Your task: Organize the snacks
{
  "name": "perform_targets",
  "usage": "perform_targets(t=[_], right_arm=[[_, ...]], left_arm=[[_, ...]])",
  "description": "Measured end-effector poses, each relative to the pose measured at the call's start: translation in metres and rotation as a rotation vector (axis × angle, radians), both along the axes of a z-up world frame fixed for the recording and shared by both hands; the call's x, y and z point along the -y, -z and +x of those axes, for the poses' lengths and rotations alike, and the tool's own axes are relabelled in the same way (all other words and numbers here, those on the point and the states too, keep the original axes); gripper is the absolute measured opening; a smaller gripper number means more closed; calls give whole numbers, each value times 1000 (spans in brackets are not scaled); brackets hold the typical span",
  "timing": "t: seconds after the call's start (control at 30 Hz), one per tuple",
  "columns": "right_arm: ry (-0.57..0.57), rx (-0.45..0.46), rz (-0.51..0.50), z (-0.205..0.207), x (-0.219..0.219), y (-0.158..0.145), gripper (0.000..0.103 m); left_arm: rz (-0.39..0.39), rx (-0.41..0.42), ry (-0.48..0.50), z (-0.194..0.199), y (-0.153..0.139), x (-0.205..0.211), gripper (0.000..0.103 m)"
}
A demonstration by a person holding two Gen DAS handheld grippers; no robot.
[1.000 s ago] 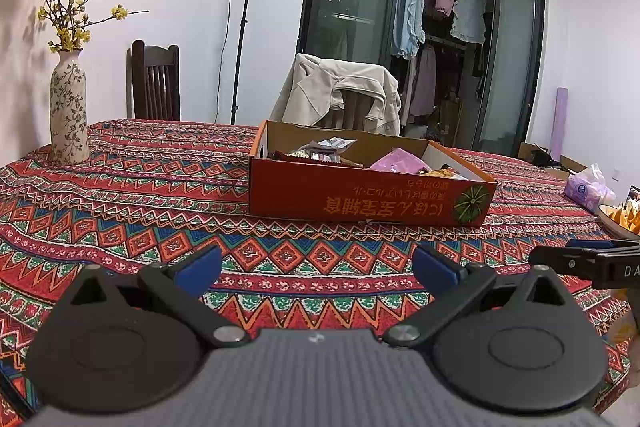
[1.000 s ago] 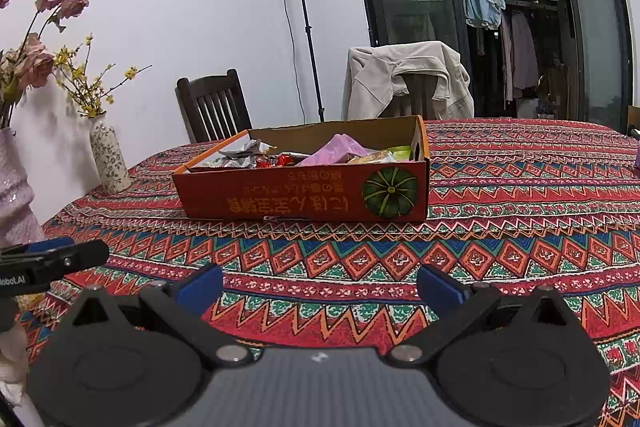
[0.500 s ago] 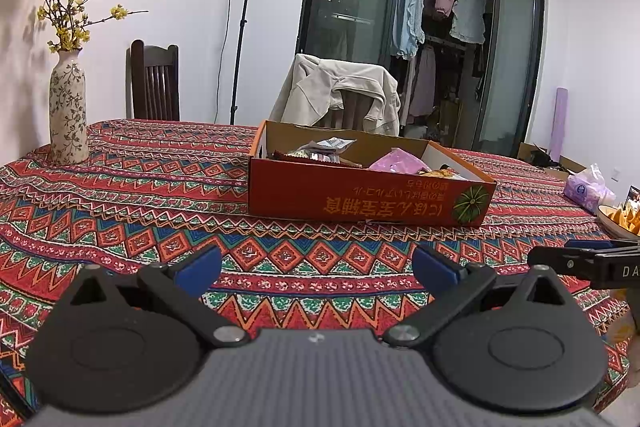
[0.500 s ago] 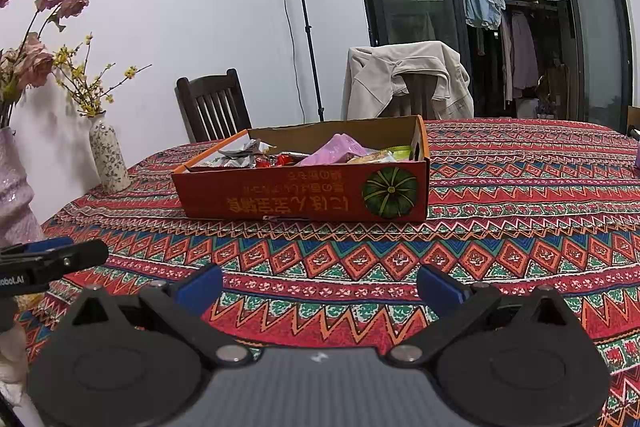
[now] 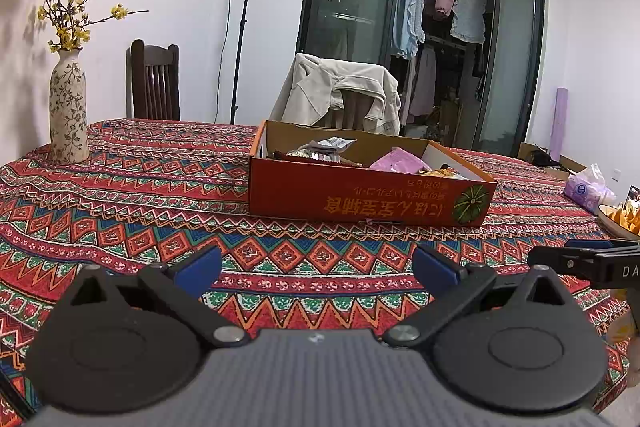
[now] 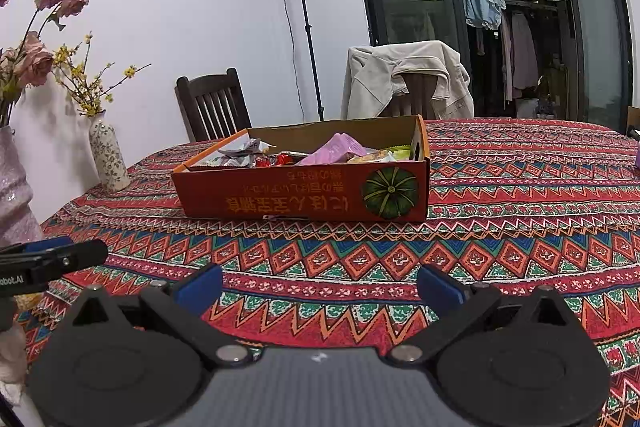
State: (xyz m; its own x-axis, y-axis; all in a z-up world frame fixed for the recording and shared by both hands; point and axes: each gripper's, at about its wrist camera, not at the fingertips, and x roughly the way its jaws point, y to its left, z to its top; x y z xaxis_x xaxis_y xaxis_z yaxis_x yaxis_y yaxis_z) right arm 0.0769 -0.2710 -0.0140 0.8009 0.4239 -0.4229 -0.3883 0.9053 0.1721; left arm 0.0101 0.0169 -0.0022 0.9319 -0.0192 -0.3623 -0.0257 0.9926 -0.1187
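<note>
An orange cardboard box (image 5: 360,201) with a pumpkin picture stands on the patterned tablecloth, also in the right wrist view (image 6: 304,195). It holds several snack packets: a pink packet (image 5: 396,161) (image 6: 338,149), silver wrappers (image 5: 330,145) (image 6: 240,151) and red sweets (image 6: 280,159). My left gripper (image 5: 316,265) is open and empty, low over the cloth, well short of the box. My right gripper (image 6: 318,285) is open and empty, likewise short of the box. Each gripper shows at the edge of the other's view.
A floral vase (image 5: 68,111) (image 6: 108,155) stands at the table's left. A pink vase (image 6: 16,187) is nearer left. A tissue pack (image 5: 586,187) and a bowl of chips (image 5: 622,219) sit at the right. Chairs (image 5: 154,85) (image 6: 408,83) stand behind the table.
</note>
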Motion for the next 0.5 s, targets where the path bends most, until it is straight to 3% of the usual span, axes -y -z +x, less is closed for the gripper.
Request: perform_targets(t=[0.5], right_arm=[[-1, 2, -7, 0, -1, 0, 103]], left_arm=[[-7, -7, 0, 2, 1, -1, 103]])
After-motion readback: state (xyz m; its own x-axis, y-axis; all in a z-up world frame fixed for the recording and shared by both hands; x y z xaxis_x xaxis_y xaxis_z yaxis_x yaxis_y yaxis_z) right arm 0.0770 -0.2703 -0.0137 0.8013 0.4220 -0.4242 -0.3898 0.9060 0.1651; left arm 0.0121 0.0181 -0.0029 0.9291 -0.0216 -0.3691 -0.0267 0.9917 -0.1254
